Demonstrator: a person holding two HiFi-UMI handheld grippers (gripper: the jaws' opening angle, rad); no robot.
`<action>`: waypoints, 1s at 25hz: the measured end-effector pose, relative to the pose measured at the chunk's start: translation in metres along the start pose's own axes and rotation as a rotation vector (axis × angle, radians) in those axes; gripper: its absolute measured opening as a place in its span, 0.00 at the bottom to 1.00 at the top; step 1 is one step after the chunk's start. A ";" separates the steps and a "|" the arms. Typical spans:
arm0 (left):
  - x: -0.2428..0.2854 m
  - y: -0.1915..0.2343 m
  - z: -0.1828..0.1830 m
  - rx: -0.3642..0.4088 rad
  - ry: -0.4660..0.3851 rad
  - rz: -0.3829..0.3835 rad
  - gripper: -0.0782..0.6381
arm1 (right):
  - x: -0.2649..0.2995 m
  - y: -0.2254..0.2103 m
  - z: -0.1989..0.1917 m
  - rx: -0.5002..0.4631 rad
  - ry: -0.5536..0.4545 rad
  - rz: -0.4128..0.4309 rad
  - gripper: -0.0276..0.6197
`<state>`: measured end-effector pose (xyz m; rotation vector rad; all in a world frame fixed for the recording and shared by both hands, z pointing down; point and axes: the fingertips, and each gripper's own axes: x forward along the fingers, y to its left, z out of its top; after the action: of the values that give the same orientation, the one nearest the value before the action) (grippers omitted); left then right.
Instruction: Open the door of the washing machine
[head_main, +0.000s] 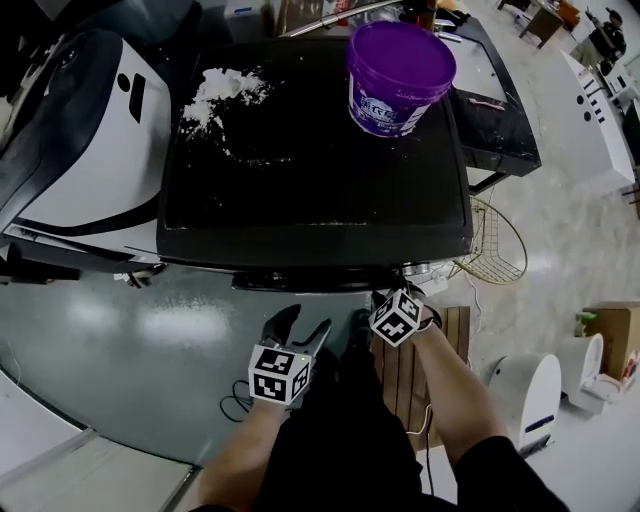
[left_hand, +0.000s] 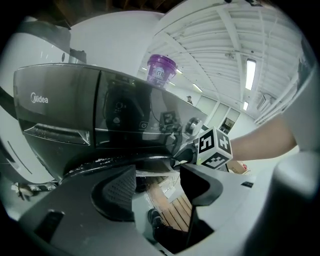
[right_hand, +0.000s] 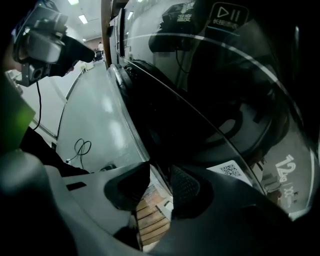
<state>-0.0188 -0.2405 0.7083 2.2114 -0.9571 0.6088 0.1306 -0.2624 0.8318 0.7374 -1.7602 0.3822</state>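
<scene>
The black washing machine (head_main: 320, 200) fills the middle of the head view, seen from above. Its round dark door (right_hand: 215, 105) takes up most of the right gripper view. My right gripper (right_hand: 159, 181) points steeply down at the door's left rim (right_hand: 131, 107); the rim runs into the narrow gap at its tips, and wooden slats still show between the pads. In the head view it (head_main: 374, 298) sits tucked under the machine's front edge. My left gripper (head_main: 303, 325) hangs open just to the left, with nothing between its jaws. It (left_hand: 157, 187) faces the control panel (left_hand: 130, 112).
A purple bucket (head_main: 400, 78) and spilled white powder (head_main: 225, 95) lie on the machine's top. A white appliance (head_main: 80, 150) stands at the left, a wire basket (head_main: 495, 245) at the right. A wooden pallet (head_main: 400, 365) and a cable (head_main: 235, 400) are on the floor below.
</scene>
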 end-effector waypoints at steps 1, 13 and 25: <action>-0.001 0.002 0.000 -0.007 0.000 0.005 0.51 | 0.000 0.000 0.000 -0.003 0.002 0.001 0.25; -0.011 0.009 -0.016 -0.035 0.035 0.026 0.51 | -0.002 -0.001 0.001 0.025 -0.028 -0.051 0.25; -0.017 -0.002 -0.028 -0.037 0.045 0.013 0.51 | -0.001 -0.002 0.000 0.009 -0.023 -0.032 0.25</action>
<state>-0.0329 -0.2118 0.7157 2.1514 -0.9526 0.6396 0.1322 -0.2640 0.8309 0.7784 -1.7666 0.3618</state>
